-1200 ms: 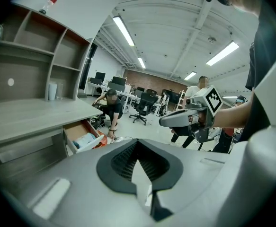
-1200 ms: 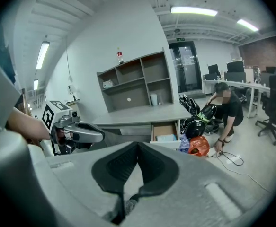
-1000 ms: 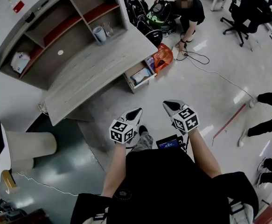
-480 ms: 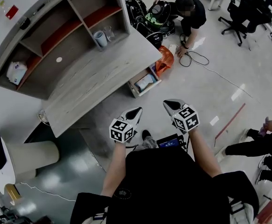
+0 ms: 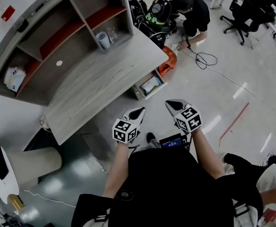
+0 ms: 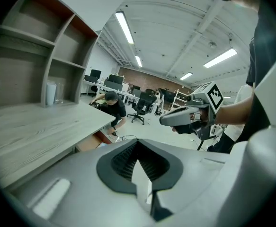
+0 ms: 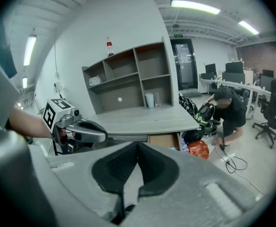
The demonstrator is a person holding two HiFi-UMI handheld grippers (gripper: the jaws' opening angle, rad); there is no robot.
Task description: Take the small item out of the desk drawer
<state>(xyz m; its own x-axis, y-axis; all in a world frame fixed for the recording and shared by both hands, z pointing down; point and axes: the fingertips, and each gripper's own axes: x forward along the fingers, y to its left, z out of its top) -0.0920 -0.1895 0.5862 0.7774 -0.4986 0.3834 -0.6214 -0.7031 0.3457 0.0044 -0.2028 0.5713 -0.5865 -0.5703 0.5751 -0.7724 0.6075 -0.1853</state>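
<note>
Head view: drawer (image 5: 153, 91) juts lower-right from desk (image 5: 104, 74).

Bright ceiling tubes (image 6: 126, 27) glare off the glossy floor (image 5: 199, 98) (in white streaks), with fisheye bending and dark corners.

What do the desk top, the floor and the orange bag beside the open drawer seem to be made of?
Desk top: probably matt grey wood-grain laminate; long grain streaks show.
Floor: hard and glossy, perhaps polished concrete or vinyl; it carries bright reflected streaks.
Orange bag: likely thin plastic; crumpled, slightly shiny.
</note>
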